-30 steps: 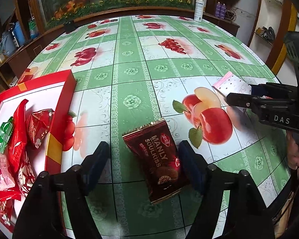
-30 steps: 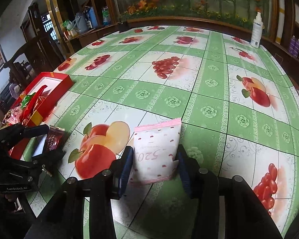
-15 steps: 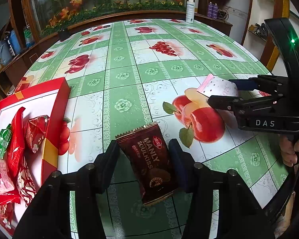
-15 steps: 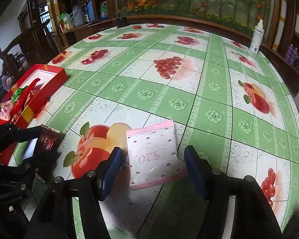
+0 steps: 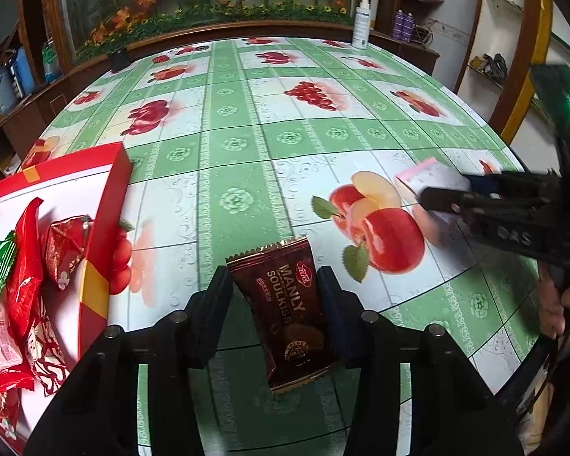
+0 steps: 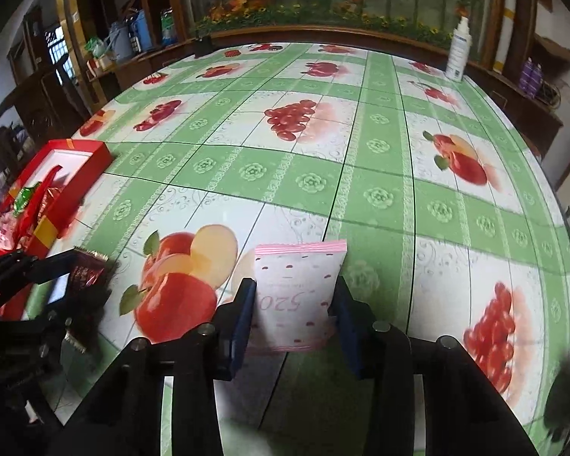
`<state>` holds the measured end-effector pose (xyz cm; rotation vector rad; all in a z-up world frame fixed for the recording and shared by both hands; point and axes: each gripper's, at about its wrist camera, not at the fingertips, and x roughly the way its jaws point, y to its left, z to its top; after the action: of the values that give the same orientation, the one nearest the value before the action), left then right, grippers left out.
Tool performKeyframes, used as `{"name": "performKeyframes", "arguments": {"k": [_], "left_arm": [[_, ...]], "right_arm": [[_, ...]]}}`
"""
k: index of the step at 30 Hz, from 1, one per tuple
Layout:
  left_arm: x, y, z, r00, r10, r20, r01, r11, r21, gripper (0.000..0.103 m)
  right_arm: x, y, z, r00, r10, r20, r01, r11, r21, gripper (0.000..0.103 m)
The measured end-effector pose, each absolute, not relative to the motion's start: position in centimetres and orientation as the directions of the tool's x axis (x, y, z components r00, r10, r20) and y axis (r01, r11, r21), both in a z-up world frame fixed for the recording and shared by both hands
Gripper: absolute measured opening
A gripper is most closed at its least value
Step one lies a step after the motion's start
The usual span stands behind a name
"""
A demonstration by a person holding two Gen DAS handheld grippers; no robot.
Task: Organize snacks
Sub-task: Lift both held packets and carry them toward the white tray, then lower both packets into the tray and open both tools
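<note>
My left gripper (image 5: 275, 285) is shut on a dark brown "Manly Soulkiss" snack packet (image 5: 288, 311) and holds it just above the tablecloth. The red gift box (image 5: 95, 205) with several red and pink snack packets lies to its left. My right gripper (image 6: 292, 296) is shut on a white and pink packet marked "520" (image 6: 296, 288), lifted slightly off the table. The right gripper also shows in the left wrist view (image 5: 448, 197), and the left gripper shows in the right wrist view (image 6: 57, 266) with the brown packet (image 6: 87, 269).
The round table (image 5: 247, 121) has a green fruit-print cloth. A white spray bottle (image 5: 361, 22) stands at its far edge. A wooden ledge with flowers runs behind. The table's rim curves close on the right.
Both grippers closed on their packets: the left on the brown one, the right on the pink one after opening wider half a second ago. Both packets are lifted slightly.
</note>
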<state>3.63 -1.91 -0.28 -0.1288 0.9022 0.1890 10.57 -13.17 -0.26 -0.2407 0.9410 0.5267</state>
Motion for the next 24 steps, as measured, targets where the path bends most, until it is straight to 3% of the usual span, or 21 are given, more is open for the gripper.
{"name": "performKeyframes", "arguments": {"k": [11, 18, 24], "left_arm": [[2.3, -0.7, 0.6, 0.613, 0.037, -0.789, -0.225, 0.966, -0.129, 0.044], [0.8, -0.2, 2.4, 0.647, 0.081, -0.758, -0.237, 0.967, -0.098, 0.044], [-0.3, 1.2, 3.5, 0.664, 0.156, -0.731, -0.287, 0.956, -0.057, 0.044]], "right_arm": [[9.2, -16.6, -0.1, 0.393, 0.525, -0.755, -0.478, 0.818, 0.320, 0.041], [8.3, -16.1, 0.3, 0.322, 0.666, -0.673, -0.502, 0.723, 0.475, 0.041], [7.7, -13.8, 0.3, 0.282, 0.698, -0.658, -0.525, 0.686, 0.503, 0.041]]}}
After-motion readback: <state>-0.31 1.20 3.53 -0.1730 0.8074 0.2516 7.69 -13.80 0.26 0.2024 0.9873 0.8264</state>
